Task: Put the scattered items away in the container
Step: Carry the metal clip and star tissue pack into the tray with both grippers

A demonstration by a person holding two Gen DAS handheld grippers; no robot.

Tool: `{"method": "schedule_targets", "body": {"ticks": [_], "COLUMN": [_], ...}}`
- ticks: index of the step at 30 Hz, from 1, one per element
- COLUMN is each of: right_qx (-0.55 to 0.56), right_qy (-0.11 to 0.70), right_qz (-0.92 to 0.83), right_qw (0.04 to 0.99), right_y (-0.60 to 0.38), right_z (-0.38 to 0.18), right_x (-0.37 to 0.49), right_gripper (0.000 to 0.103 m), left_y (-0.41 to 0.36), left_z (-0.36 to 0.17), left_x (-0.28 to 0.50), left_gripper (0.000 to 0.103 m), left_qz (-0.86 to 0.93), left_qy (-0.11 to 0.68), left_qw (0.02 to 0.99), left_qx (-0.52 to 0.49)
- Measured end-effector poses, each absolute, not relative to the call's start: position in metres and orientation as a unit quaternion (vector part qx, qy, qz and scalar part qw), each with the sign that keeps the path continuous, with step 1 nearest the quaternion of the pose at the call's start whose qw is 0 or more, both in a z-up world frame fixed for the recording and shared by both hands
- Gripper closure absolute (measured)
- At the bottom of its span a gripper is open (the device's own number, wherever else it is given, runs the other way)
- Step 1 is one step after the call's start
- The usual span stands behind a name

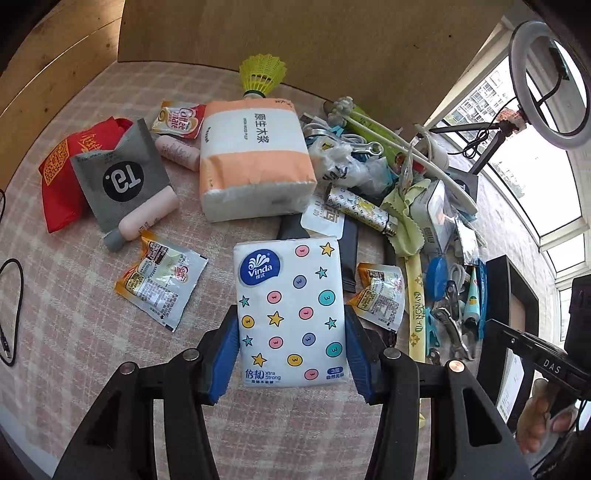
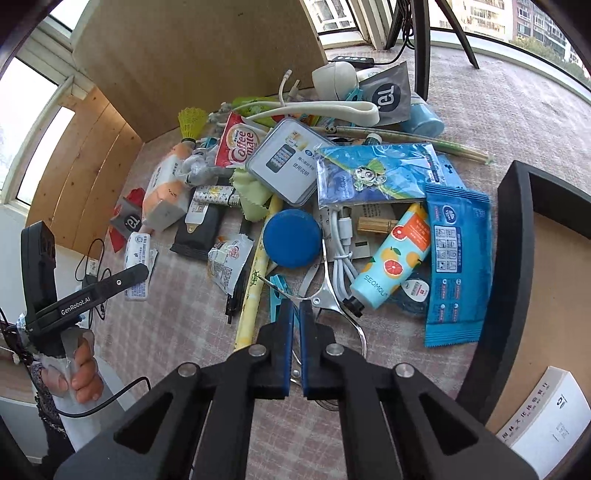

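Above a checked tabletop (image 1: 74, 314) strewn with clutter, the left tool (image 1: 291, 354) clamps a Vinda tissue pack (image 1: 291, 314) between its pads, while the right tool (image 2: 296, 350) is pinched closed on metal nail clippers (image 2: 325, 295) beside the black container (image 2: 517, 258).

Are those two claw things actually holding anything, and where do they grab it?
The left gripper clamps the white star-patterned Vinda tissue pack by its long sides, near its lower end. The right gripper is shut on thin metal clippers.

Home sunroom: windows (image 2: 517, 18), household clutter.
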State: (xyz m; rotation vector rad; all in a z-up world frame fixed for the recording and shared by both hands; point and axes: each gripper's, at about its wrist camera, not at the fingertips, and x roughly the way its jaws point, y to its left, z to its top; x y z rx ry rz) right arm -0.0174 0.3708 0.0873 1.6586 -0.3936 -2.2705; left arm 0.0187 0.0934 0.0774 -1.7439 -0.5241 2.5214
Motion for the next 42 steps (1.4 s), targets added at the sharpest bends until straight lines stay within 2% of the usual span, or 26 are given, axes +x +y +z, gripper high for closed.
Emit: {"method": "schedule_targets", "body": {"ticks": [3, 5, 9, 15, 19, 21, 22, 33, 42], "right_qx": [0.566, 0.570, 0.588, 0.626, 0.635, 0.637, 0.635, 0.559, 0.529], "right_qy": [-0.139, -0.112, -0.044, 0.004, 0.005, -0.005, -0.014, -0.064, -0.097], "right_qz": [-0.799, -0.797, -0.786, -0.761, -0.755, -0.754, -0.754, -0.809, -0.841], "right_qw": [0.150, 0.167, 0.184, 0.170, 0.163, 0.164, 0.169, 0.171, 0.056], "right_y": [0.378, 0.368, 0.346, 0.334, 0.339, 0.343, 0.344, 0.379, 0.469], "right_z": [0.096, 0.095, 0.084, 0.053, 0.041, 0.036, 0.037, 0.107, 0.142], "right_x": [-0.016, -0.015, -0.011, -0.011, -0.014, -0.014, -0.013, 0.011, 0.045], "right_gripper": [0.100, 0.099, 0.086, 0.085, 0.087, 0.097, 0.098, 0.099, 0.099], "left_y": [0.092, 0.103, 0.096, 0.086, 0.085, 0.088, 0.090, 0.147, 0.260], "left_z": [0.078, 0.071, 0.077, 0.072, 0.067, 0.067, 0.068, 0.110, 0.141], "left_x": [-0.007, -0.013, -0.001, 0.001, 0.003, 0.003, 0.004, -0.002, -0.016], "left_gripper": [0.053, 0.053, 0.053, 0.053, 0.053, 0.053, 0.053, 0.053, 0.053], "left_qz": [0.816, 0.814, 0.810, 0.809, 0.806, 0.805, 0.805, 0.819, 0.818], "left_qy": [-0.155, -0.152, -0.148, -0.150, -0.154, -0.153, -0.151, -0.118, -0.054], "left_qw": [0.023, 0.029, 0.035, 0.028, 0.029, 0.033, 0.036, 0.097, 0.188], "left_qx": [-0.556, -0.559, -0.567, -0.567, -0.571, -0.573, -0.572, -0.553, -0.540]}}
